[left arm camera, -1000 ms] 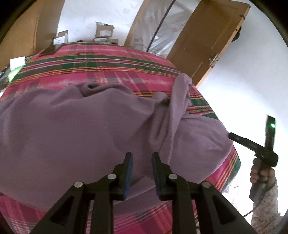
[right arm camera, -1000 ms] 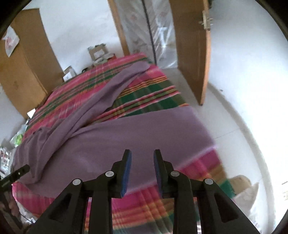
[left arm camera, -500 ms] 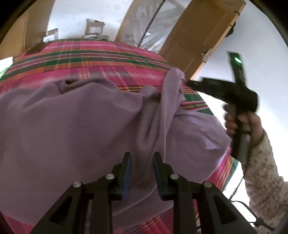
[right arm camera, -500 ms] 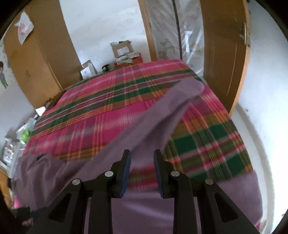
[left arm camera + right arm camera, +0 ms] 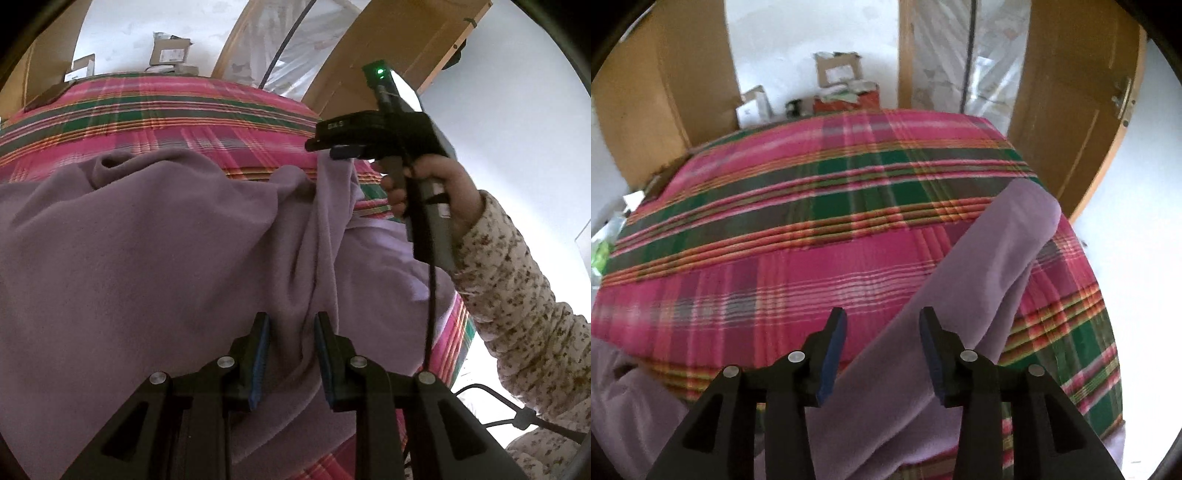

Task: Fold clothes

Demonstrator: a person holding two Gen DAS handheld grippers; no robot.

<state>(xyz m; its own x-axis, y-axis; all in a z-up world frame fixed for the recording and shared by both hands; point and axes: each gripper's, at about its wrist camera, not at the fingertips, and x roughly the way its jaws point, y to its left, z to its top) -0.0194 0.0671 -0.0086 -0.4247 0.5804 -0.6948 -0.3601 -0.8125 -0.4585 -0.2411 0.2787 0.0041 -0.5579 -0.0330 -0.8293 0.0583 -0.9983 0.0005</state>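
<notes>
- Purple garment (image 5: 155, 251) is lying spread over the plaid bedspread (image 5: 798, 229), sleeve (image 5: 993, 266) stretching out toward the wooden door (image 5: 1067, 96).
- Left gripper (image 5: 291, 354) is hovering over the bunched middle fold, jaws apart, gripping nothing.
- Right gripper (image 5: 882, 350) is sitting over the sleeve, jaws apart (wider gap than left).
- Hand (image 5: 436, 192) in a floral cuff is holding the right gripper's handle.

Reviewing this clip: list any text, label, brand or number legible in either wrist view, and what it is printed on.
Nothing can be read with certainty.
Right gripper: a small white marking on the side of its black body, too blurred to read.
Cardboard boxes behind the bed: white labels, too small and blurred to read.
Purple garment and plaid bedcover: no text visible.
</notes>
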